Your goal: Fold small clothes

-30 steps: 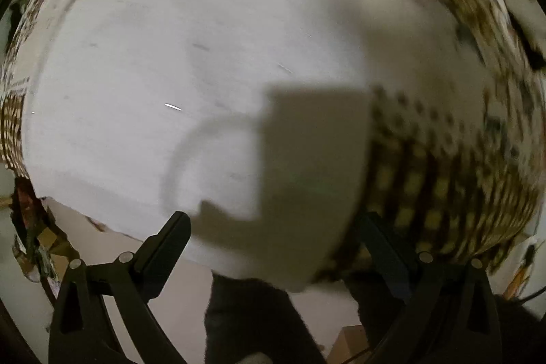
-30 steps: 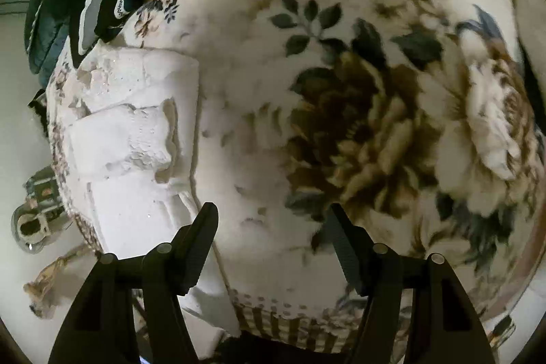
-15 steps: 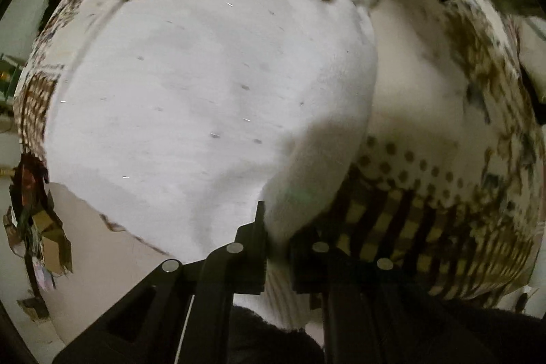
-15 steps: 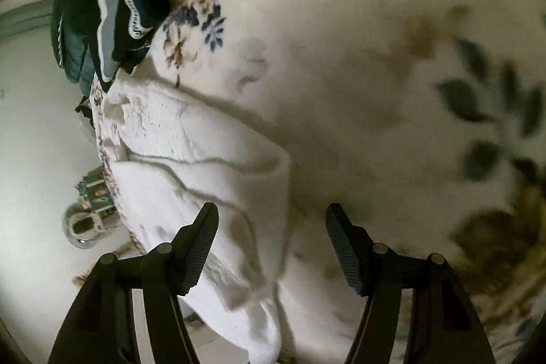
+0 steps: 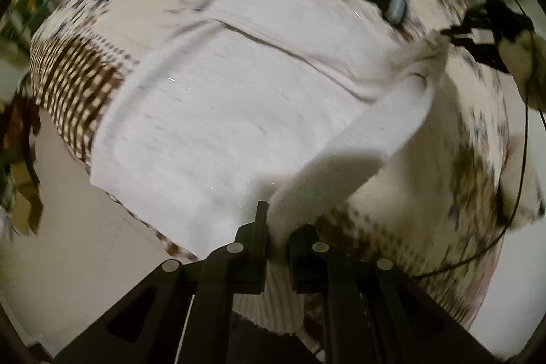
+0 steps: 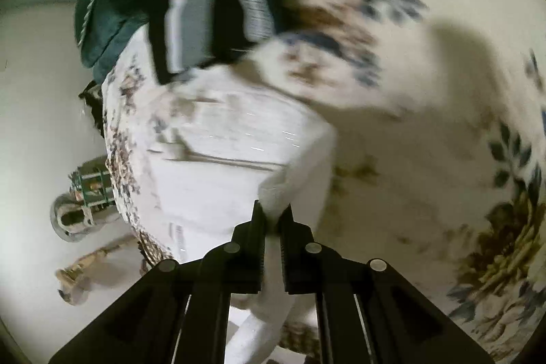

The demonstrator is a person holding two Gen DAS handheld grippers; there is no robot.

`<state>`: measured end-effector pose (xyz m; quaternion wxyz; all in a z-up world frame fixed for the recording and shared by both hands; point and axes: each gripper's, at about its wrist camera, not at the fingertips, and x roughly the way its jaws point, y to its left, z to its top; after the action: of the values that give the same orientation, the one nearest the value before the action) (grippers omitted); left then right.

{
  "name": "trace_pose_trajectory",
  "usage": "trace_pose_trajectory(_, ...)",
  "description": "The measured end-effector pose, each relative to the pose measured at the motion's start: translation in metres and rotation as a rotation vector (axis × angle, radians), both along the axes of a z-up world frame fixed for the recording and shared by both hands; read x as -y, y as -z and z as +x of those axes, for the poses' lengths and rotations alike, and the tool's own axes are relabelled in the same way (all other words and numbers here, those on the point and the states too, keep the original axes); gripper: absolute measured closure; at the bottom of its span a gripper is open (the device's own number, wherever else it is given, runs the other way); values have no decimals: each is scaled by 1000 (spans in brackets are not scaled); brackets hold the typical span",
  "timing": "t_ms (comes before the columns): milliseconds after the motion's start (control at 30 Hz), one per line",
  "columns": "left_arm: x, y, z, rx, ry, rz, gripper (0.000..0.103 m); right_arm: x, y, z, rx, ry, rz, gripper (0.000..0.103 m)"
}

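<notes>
Both tongs pinch the white garment's (image 5: pixel 221 111) right edge: left tongs (image 5: pixel 278 227) near hem, right tongs (image 6: pixel 272 220) farther up; bulk lies leftward.

Both wrist cams close, facing down, sharing white garment (image 5: pixel 218 111), floral cloth (image 6: pixel 426 159)

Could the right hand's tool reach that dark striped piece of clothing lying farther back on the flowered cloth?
Probably not right now. The right gripper has its jaws shut on the white garment, so it is occupied. The dark striped garment lies beyond with nothing on top of it; after letting go, the way looks free.
</notes>
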<state>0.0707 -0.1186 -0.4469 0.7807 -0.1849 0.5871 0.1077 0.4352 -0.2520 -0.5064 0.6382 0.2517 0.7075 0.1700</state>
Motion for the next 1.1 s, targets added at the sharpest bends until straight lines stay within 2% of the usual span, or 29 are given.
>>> trace_pose_trajectory(133,-78,14,2,12,-121,-94,96,-91,-27,30,28,-67,-38,95)
trace_pose_trajectory(233,-127,35,2,12,-193,-185,96,-177,-25,50,61,-139,-101,96)
trace_pose_trajectory(333,-161,50,4,14,-229,-234,96,-265,-7,62,78,-214,-177,96)
trace_pose_trajectory(433,-192,66,3,4,-250,-246,96,-329,13,69,85,-245,-236,96)
trace_pose_trajectory(600,-238,106,-10,-28,-312,-337,92,-412,53,67,85,-315,-336,96)
trace_pose_trajectory(667,-251,123,-18,-67,-334,-370,85,-430,65,63,85,-340,-377,96)
trace_pose_trajectory(733,-264,133,-28,-88,-359,-386,85,-441,75,61,82,-356,-410,96)
trace_pose_trajectory(833,-284,137,-45,-101,-399,-376,66,-446,83,59,78,-371,-416,90)
trace_pose_trajectory(867,-290,137,-50,-107,-411,-370,69,-447,84,60,69,-370,-398,87)
trace_pose_trajectory(933,-299,137,-57,-122,-424,-362,69,-446,83,60,49,-377,-342,70)
trace_pose_trajectory(1000,-305,131,-62,-83,-428,-405,69,-440,75,57,38,-370,-280,47)
trace_pose_trajectory(1100,-300,118,-58,-26,-386,-452,66,-426,57,44,55,-352,-224,42)
